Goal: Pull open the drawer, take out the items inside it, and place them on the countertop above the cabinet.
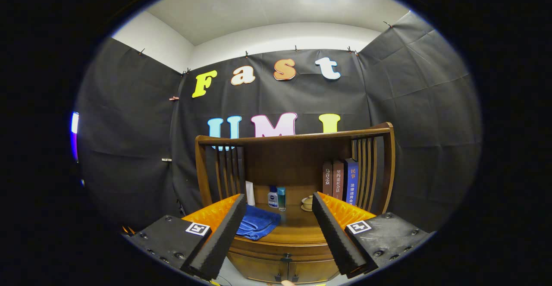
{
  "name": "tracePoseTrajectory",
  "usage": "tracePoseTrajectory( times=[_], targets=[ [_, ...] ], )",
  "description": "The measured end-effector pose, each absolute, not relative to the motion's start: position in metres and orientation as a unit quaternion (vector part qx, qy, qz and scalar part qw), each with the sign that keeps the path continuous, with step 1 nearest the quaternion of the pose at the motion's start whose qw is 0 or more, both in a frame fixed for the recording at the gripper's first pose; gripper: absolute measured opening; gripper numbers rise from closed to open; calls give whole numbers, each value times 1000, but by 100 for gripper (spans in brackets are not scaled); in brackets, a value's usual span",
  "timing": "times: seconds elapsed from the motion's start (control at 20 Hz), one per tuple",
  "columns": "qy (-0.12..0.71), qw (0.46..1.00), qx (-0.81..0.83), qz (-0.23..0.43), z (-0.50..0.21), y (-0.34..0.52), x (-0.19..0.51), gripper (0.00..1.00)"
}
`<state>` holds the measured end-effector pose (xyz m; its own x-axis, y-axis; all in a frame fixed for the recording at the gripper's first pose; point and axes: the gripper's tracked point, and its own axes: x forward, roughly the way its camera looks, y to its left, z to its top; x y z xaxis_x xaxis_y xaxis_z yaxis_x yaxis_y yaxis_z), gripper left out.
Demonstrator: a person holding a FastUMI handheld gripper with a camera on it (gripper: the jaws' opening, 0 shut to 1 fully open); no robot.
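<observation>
Approach to the cabinet [282, 264], seen along the gripper [280, 234], whose fingers stand wide apart and hold nothing. The drawer front, with a small dark pull [286, 259] at its middle, lies below and between the fingertips, shut; its contents are hidden. On the counter [297, 230] above rest a blue cloth [257, 223], two small bottles [276, 196], a small cup [307, 202] and upright books [340, 181]. Judgement: descend squarely onto the pull (not the cabinet edge), close both fingers on it, then draw straight back.
</observation>
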<state>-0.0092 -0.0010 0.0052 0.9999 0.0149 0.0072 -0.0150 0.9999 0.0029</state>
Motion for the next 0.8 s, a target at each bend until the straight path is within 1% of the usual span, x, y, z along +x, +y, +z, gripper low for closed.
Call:
tracePoseTrajectory(
  times=[0.35,0.8],
  targets=[
    [0,1000,-1,18,4,5,-7,99],
    [-3,1000,0,15,9,3,-12,99]
  ],
)
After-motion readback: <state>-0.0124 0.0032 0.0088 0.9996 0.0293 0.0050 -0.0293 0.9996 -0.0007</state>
